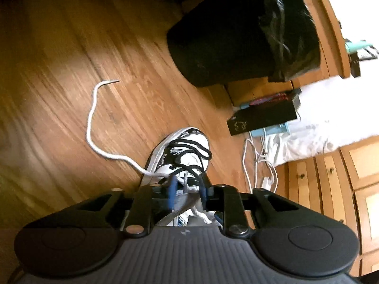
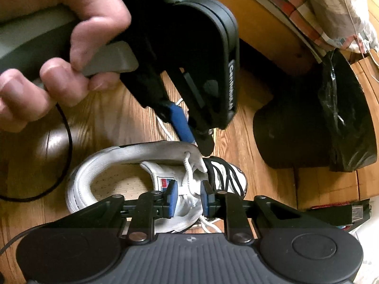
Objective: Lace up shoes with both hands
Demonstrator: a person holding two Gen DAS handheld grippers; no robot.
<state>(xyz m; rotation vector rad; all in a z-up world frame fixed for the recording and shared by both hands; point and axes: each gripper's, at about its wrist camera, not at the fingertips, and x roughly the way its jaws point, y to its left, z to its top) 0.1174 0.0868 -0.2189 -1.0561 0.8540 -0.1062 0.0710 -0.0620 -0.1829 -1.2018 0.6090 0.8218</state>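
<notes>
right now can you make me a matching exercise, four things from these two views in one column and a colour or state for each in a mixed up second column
Things:
1. white lace on the wooden floor
2. white leather sneaker
3. round bin with a plastic liner
4. right gripper

States:
A. black
B. jaws apart, straddling the tongue
C. trailing loose, one end free
D. lying on the floor, black laces at the toe

Pairs: 1-C, 2-D, 3-A, 4-B

Home bedroom: bedding (image 1: 331, 108), wooden drawers (image 1: 331, 172).
</notes>
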